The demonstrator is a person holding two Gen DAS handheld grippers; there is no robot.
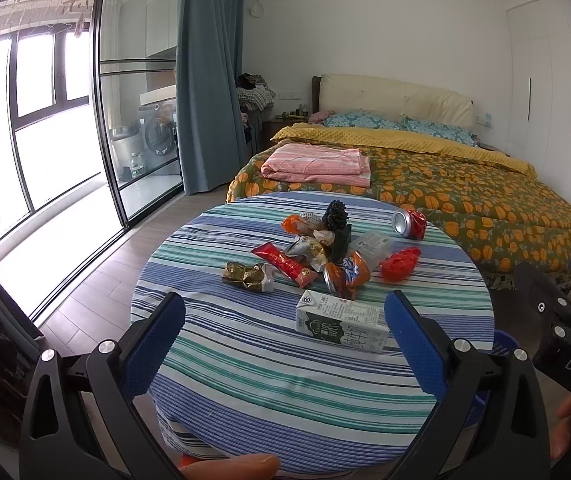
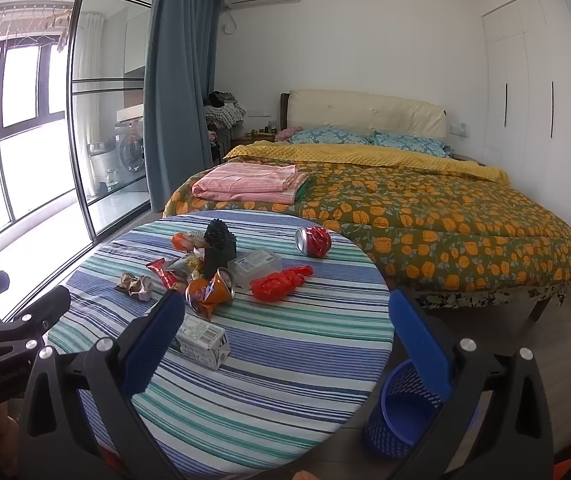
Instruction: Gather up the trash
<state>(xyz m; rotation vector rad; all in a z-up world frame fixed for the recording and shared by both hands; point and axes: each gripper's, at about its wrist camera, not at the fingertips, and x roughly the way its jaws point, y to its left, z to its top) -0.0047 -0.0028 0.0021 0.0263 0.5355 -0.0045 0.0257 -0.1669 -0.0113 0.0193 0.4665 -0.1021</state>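
Note:
A round table with a striped cloth (image 1: 285, 380) (image 2: 285, 340) holds trash: a milk carton (image 1: 341, 320) (image 2: 201, 340), a crushed orange can (image 1: 345, 274) (image 2: 210, 290), a red wrapper (image 1: 285, 264), a crumpled gold wrapper (image 1: 247, 276) (image 2: 135, 285), a red plastic bag (image 1: 399, 262) (image 2: 279, 284), a red soda can (image 1: 409, 223) (image 2: 313, 241) and a clear box (image 2: 257, 264). A blue mesh bin (image 2: 401, 412) stands on the floor at the table's right. My left gripper (image 1: 285, 340) is open above the near table edge. My right gripper (image 2: 285, 336) is open, empty, over the table's right side.
A black pinecone ornament on a dark base (image 1: 337, 224) (image 2: 217, 244) stands among the trash. A bed (image 1: 445, 184) with a folded pink sheet (image 2: 249, 182) lies behind the table. Glass sliding doors (image 1: 133, 100) are at the left, a white wardrobe (image 2: 533, 100) at the right.

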